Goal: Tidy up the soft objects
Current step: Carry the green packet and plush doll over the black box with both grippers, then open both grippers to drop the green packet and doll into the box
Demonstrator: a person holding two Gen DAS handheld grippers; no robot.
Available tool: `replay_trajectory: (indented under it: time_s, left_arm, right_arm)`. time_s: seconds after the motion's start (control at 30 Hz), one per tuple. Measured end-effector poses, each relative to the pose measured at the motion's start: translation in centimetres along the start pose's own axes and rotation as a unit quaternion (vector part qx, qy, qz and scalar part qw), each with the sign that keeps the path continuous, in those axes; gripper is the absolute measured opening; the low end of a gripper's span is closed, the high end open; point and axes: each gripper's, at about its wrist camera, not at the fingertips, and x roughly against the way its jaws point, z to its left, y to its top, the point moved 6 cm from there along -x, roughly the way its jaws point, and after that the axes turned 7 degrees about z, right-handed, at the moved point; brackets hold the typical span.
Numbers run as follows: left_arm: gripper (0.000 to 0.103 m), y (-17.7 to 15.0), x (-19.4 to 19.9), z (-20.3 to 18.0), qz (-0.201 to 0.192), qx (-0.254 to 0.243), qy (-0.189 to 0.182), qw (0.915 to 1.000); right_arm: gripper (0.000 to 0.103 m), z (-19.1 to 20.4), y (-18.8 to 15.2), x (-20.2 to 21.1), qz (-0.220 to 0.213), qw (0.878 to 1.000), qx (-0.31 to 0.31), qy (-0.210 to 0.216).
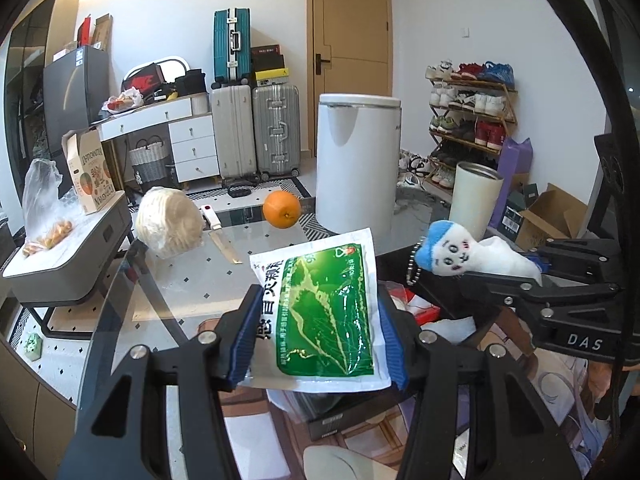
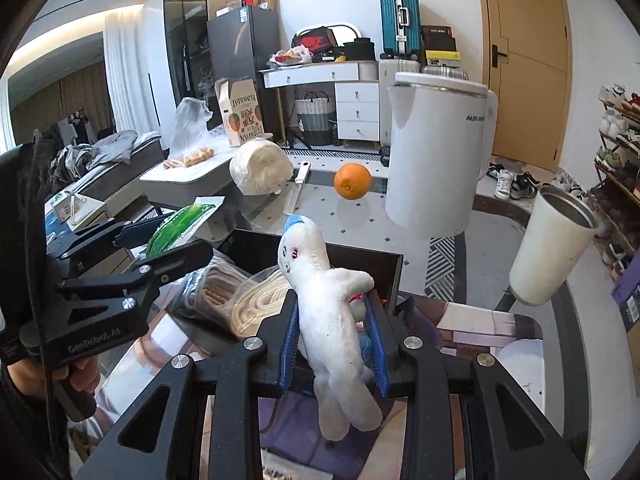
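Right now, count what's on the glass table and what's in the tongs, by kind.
Orange: 1
Knife: 1
Wrapped bundle: 1
Kettle: 1
Tumbler: 1
Green packet, left tongs: 1
Plush toy, right tongs: 1
Total: 7

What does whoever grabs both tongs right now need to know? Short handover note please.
Left tongs: shut on a green and white sachet, held up above the glass table.
Right tongs: shut on a white plush toy with a blue cap, gripped at the body, head up.
Below the plush sits a black box with coiled rope in a bag beside it.
Done: both soft items picked up.
Left: neither is put down yet; I can't tell from here where they go.
Orange, knife and white kettle stand further back on the table, untouched.
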Motion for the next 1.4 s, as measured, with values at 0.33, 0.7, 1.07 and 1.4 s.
replay_trajectory:
  time_s: [0.33,0.7,1.07,1.4]
  left_arm:
    - [0.053,0.0,-3.3,-0.8,0.024,-0.012,-0.013,0.9995]
    - [0.053,0.1,-5.5,-1.3,0.040,-0.031,-0.012,0.9986]
    - [0.053,-0.1,-5.9,-1.5,0.041,-0.049,-0.009,0.9979]
    - [0.054,-0.3,-6.5,-1.7,0.051,-0.057,-0.006,0.9970]
  right_arm:
    - [0.031,-0.8,0.8,-4.6,0.021,1.000,-0.004,-0.022]
    - [0.031,-0.7,0.8,-7.6,0.046,0.998,0.021,-0.047]
    - [0.059,-0.4,0.7,-6.2,0.055,0.997,0.050,-0.005]
    - [0.069,-1.3,0.5,-4.0,0.034,0.998,0.048,-0.027]
